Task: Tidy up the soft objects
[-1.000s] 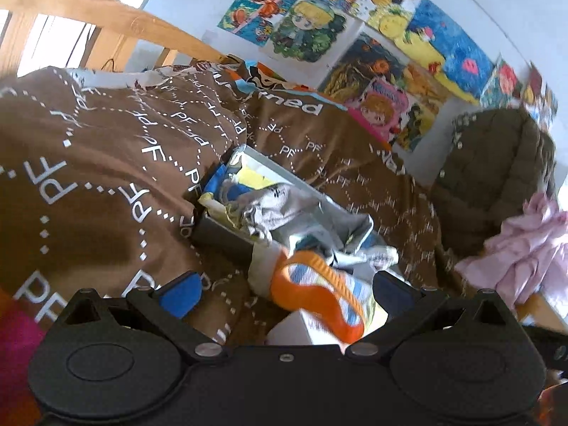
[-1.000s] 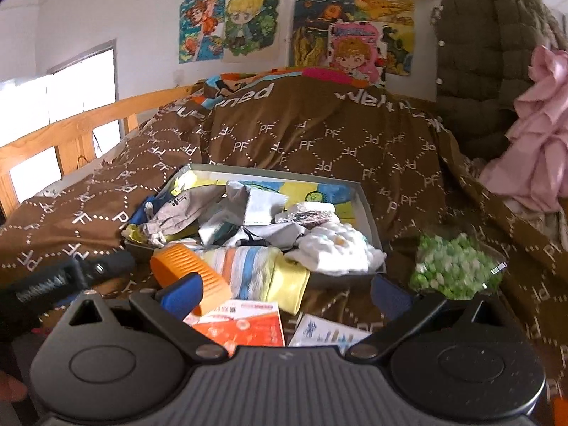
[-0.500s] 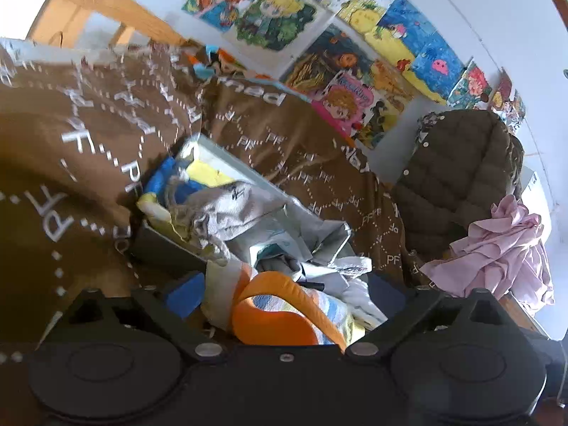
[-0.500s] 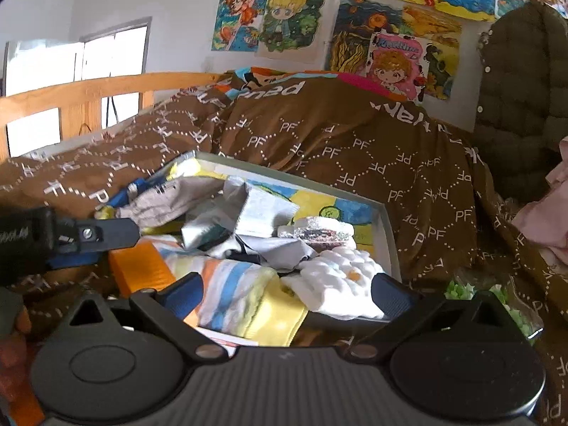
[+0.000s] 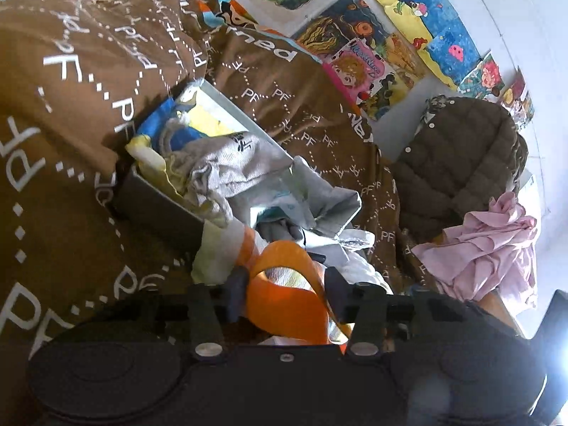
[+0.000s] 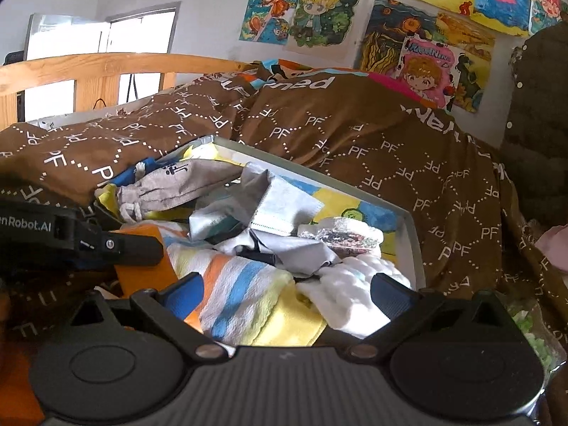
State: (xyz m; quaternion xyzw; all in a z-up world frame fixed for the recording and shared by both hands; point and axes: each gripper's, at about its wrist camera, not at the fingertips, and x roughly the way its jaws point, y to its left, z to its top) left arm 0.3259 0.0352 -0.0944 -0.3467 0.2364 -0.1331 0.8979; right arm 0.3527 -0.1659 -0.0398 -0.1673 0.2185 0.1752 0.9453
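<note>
1. The left claw is closing, and the orange band at the end of the striped towel sits between its two pads. From the left wrist view I cannot tell whether the pads are pressing the cloth yet, though they look close to it on both sides.
2. The right claw is spread wide with nothing gripped. Its fingers straddle the yellow end of the same towel and the white fluffy cloth just beside it.
3. The towel hangs over the near edge of the grey tray. Its long axis runs across the right wrist view, orange end toward the left claw, yellow end under the right claw.
4. So each hand is nearest its own end of the towel. The coming move probably turns on that: both ends taken along the long axis, then lifted clear.
5. Farther back in the tray lie a grey drawstring pouch, a face mask and other crumpled cloths, all loosely heaped on top of each other.
6. The tray rests on a bed covered by a brown patterned duvet. A pink garment lies well apart to the right.
</note>
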